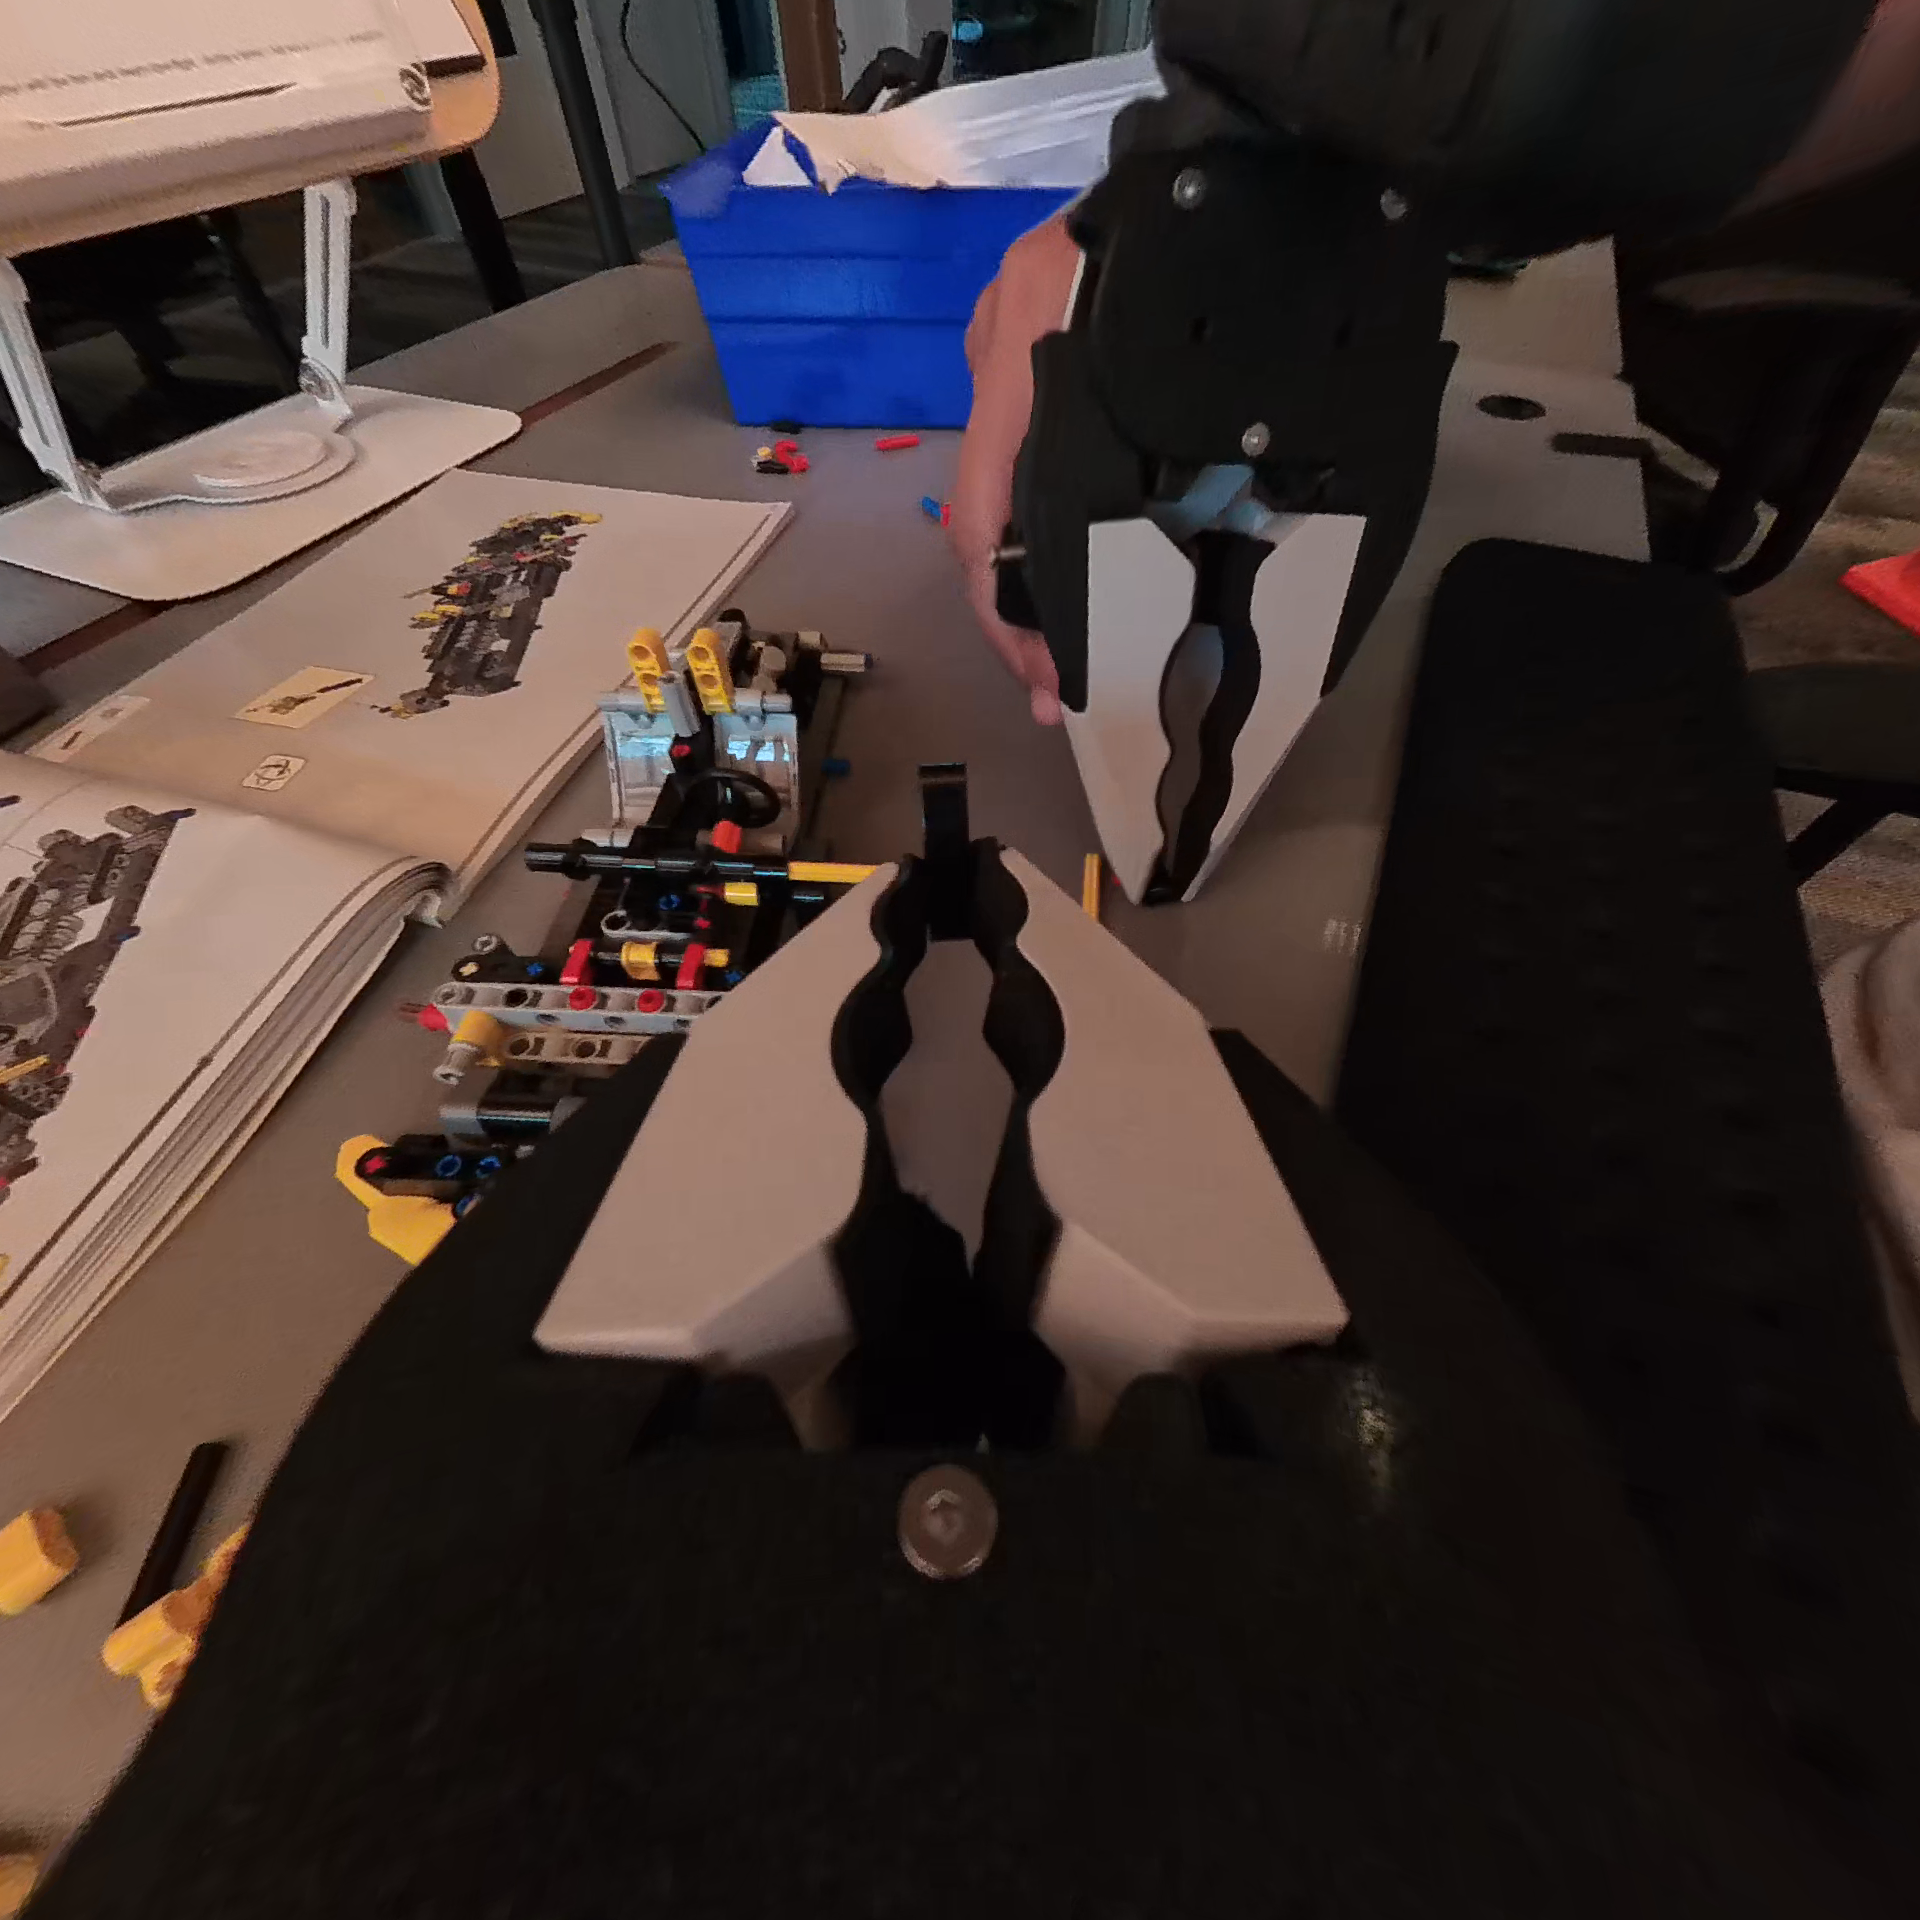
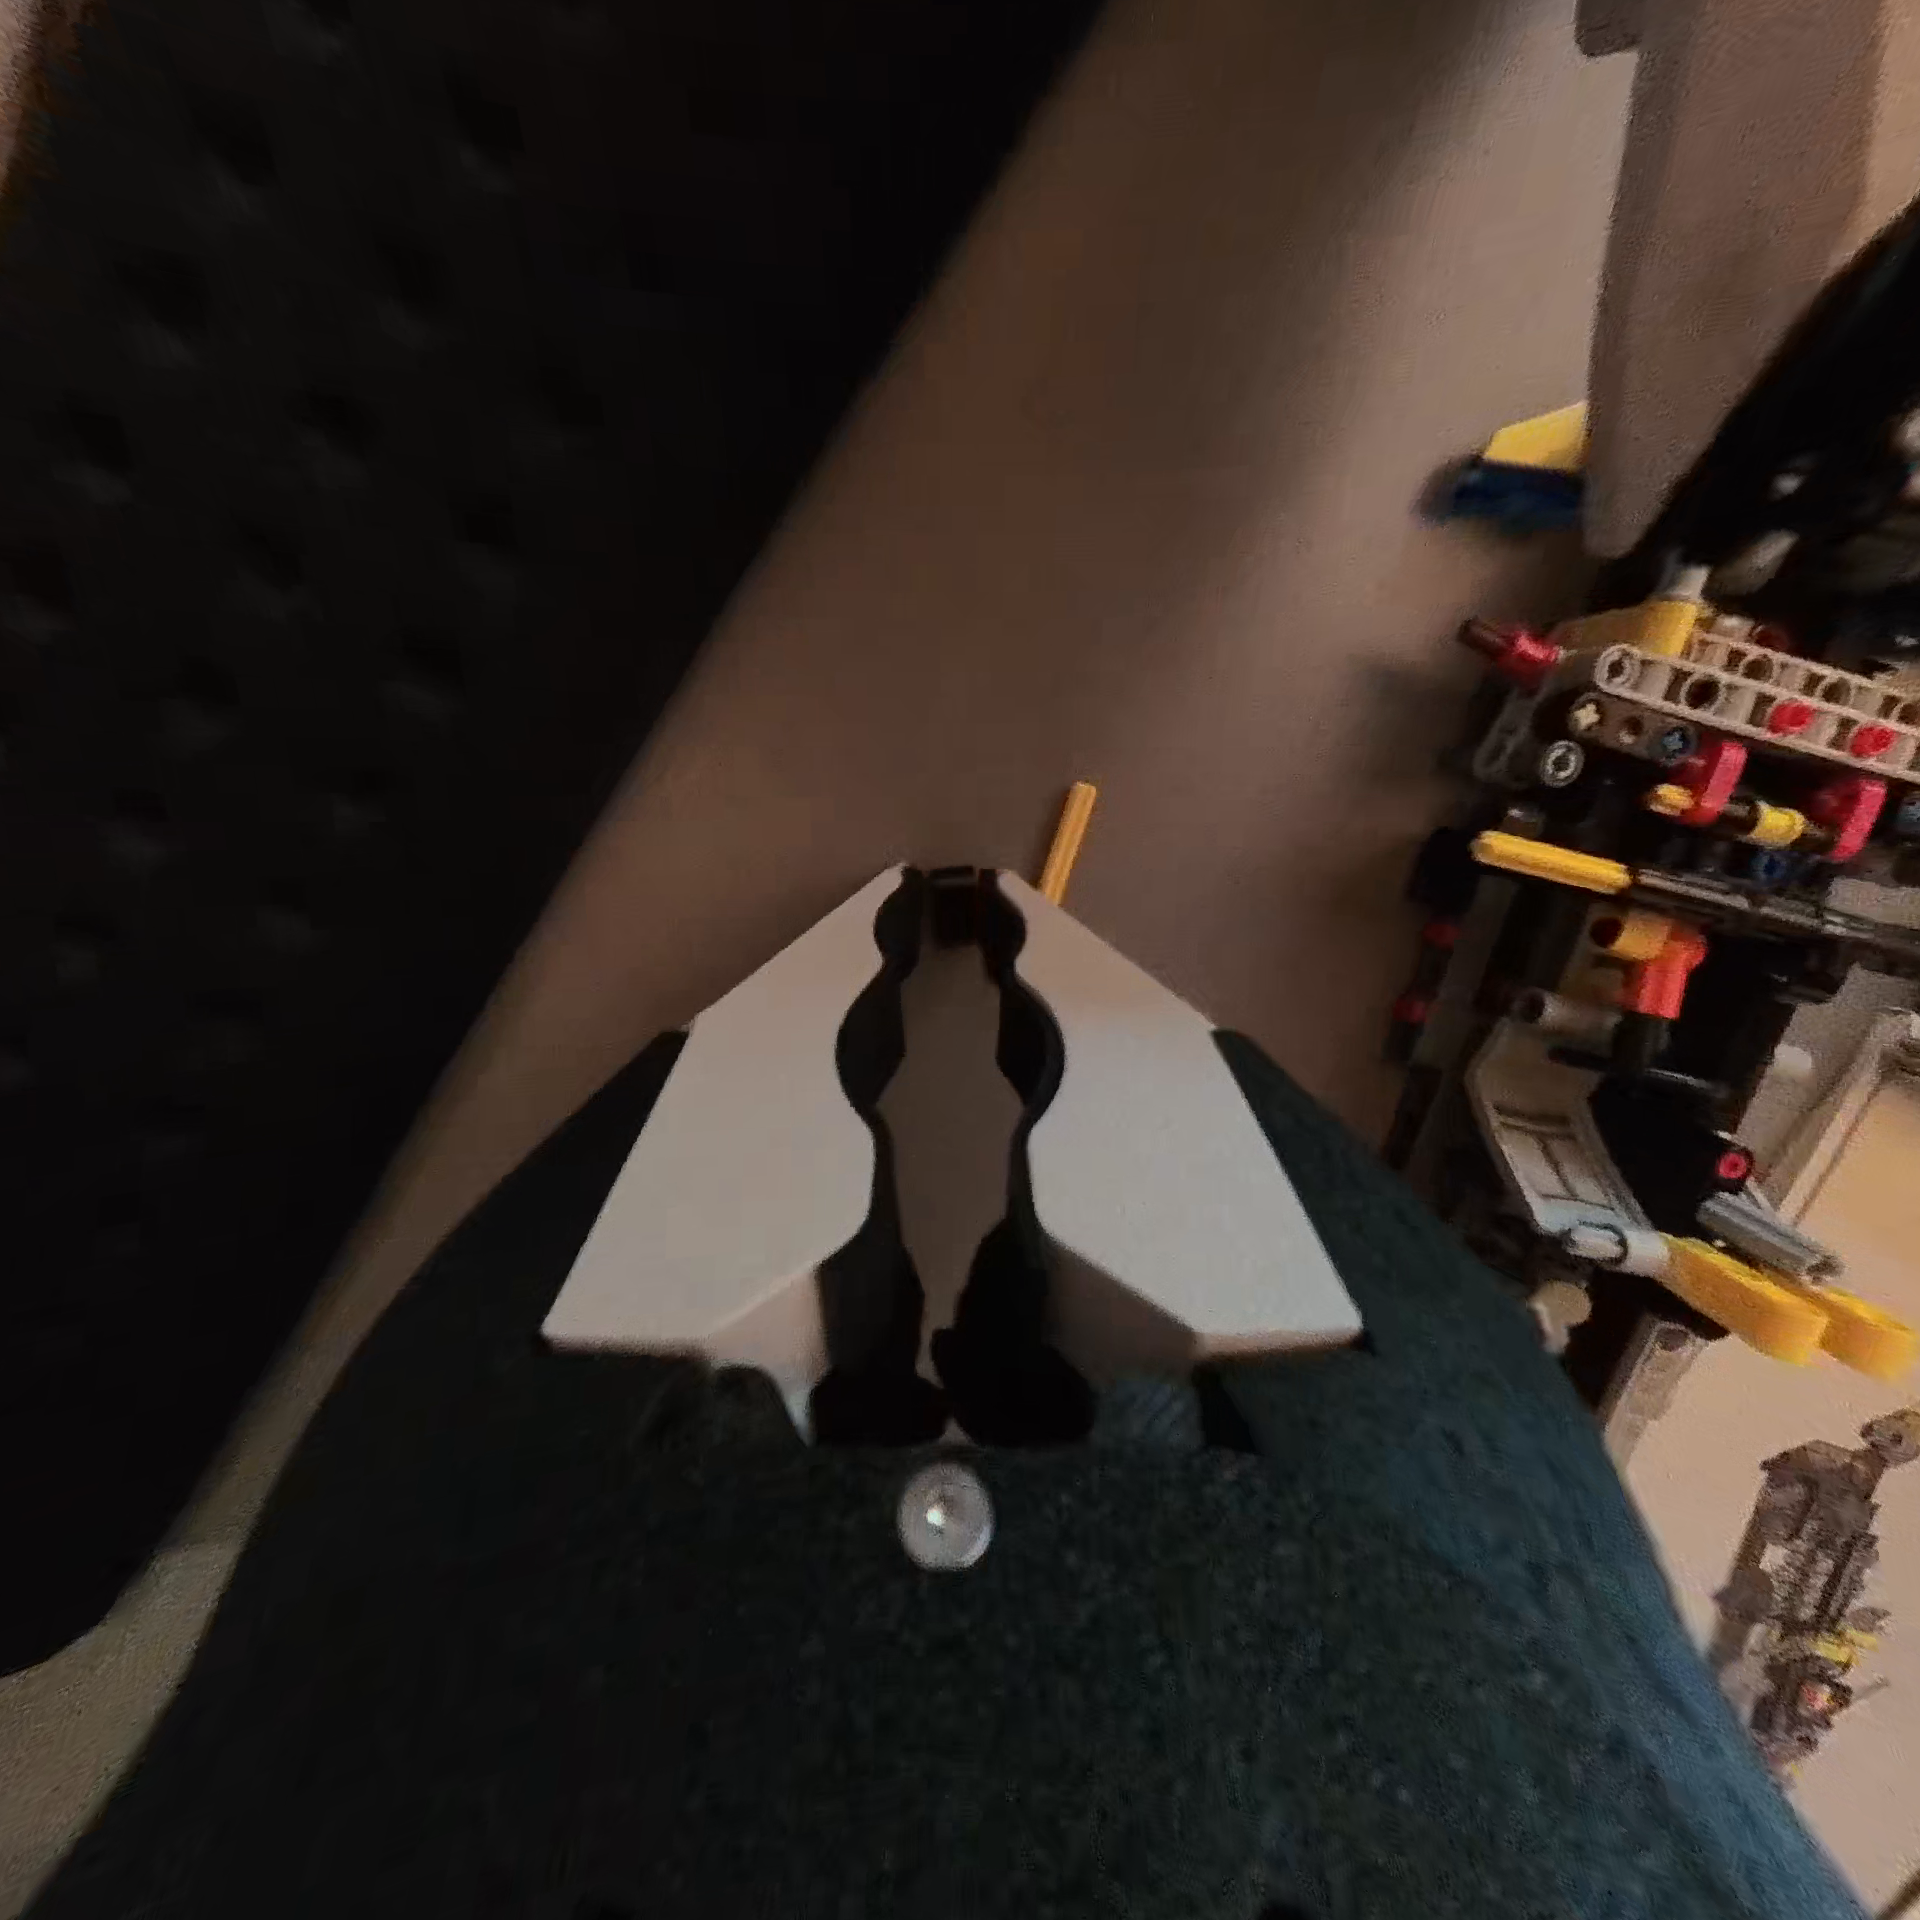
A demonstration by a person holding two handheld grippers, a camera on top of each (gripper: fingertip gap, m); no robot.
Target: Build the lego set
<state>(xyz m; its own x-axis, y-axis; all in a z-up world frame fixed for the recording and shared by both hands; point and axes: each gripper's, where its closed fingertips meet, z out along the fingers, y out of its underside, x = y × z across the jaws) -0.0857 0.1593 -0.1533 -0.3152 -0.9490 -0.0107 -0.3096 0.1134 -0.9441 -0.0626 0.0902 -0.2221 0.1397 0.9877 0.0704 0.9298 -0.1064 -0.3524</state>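
The partly built lego model (image 1: 675, 914), black with yellow, red and grey parts, lies on the grey table (image 1: 914, 582). It also shows at the right of the right wrist view (image 2: 1704, 894). My left gripper (image 1: 948, 878) is shut on a narrow black piece (image 1: 942, 805) that sticks out past its tips, just right of the model. My right gripper (image 2: 948, 881) points down at the table, shut on a small black piece (image 2: 952, 914). It also shows in the left wrist view (image 1: 1164, 883). A thin yellow axle (image 2: 1070, 836) lies on the table beside its tips.
An open instruction book (image 1: 312, 831) lies left of the model. A blue bin (image 1: 852, 301) with white paper stands at the back, and a white stand (image 1: 239, 457) at the back left. A black perforated mat (image 1: 1558, 935) is on the right. Loose yellow pieces (image 1: 42, 1558) lie near left.
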